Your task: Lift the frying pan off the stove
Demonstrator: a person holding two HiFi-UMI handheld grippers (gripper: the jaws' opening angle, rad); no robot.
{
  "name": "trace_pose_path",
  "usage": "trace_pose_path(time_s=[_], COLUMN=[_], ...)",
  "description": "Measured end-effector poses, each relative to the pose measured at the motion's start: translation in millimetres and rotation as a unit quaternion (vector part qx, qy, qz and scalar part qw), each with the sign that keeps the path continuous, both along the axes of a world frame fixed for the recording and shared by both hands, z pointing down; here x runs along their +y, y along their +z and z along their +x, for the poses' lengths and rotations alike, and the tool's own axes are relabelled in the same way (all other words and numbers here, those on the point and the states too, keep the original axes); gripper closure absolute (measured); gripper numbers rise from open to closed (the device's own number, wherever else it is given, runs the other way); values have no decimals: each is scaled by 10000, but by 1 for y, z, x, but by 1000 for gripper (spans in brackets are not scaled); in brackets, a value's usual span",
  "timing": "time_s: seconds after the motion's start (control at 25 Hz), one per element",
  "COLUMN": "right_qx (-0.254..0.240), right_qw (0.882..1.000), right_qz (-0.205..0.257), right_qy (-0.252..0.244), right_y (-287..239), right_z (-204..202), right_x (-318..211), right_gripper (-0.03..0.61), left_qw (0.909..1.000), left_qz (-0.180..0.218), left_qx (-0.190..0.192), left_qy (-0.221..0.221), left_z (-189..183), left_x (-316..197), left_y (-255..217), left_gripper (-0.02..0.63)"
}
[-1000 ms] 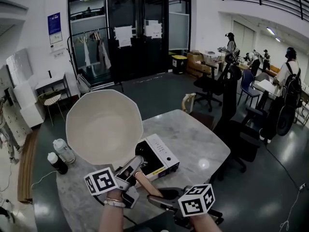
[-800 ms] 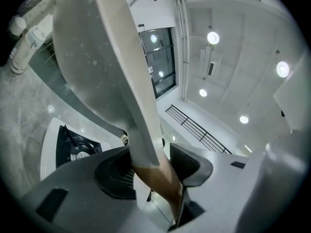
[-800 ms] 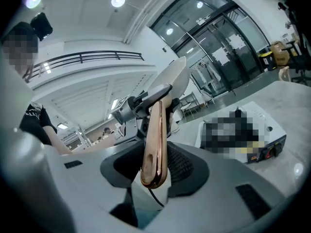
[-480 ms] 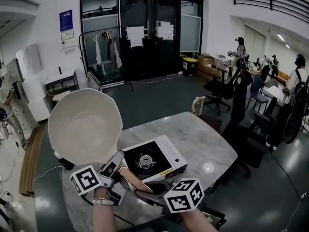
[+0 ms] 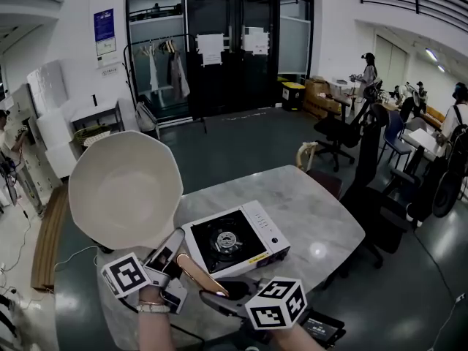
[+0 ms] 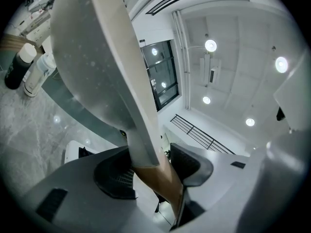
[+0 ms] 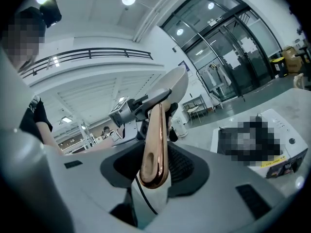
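The white frying pan (image 5: 124,189) hangs tilted in the air, left of the stove (image 5: 262,230), with its inside facing me. Its copper-coloured handle (image 5: 196,273) runs down to the right. My left gripper (image 5: 174,250) is shut on the handle close to the pan's bowl; in the left gripper view the pan's grey underside (image 6: 92,57) rises above the jaws (image 6: 148,166). My right gripper (image 5: 219,295) is shut on the handle's rounded far end (image 7: 156,140), and the right gripper view looks along the handle to the pan (image 7: 170,89). The black burner (image 5: 223,241) lies uncovered.
The stove sits on a round marble table (image 5: 322,214). A black bottle (image 6: 16,68) and a white bottle (image 6: 39,75) stand on the table past the pan. Office chairs (image 5: 329,134) and several people (image 5: 365,72) are far behind, on the dark floor.
The pan has swung left and slightly up, away from the stove, so the burner now shows in full. Both grippers moved left with the handle.
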State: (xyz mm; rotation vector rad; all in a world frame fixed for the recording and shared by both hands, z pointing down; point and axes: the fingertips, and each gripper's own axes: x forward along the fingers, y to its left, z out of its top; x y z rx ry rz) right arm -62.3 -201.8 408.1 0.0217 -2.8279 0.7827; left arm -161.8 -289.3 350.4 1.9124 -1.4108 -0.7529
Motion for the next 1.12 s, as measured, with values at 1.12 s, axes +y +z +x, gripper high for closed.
trace_pose_path(time_s=[1.12], right_qx=[23], right_qw=[9998], right_qz=[138], right_qy=[154], right_y=[6], right_z=[26], right_x=[-2], right_gripper=[419], left_qw=[9967], left_qz=[-292], left_qx=[-703], left_qy=[281], left_z=[30], left_x=[-13], left_y=[3], left_gripper=[393])
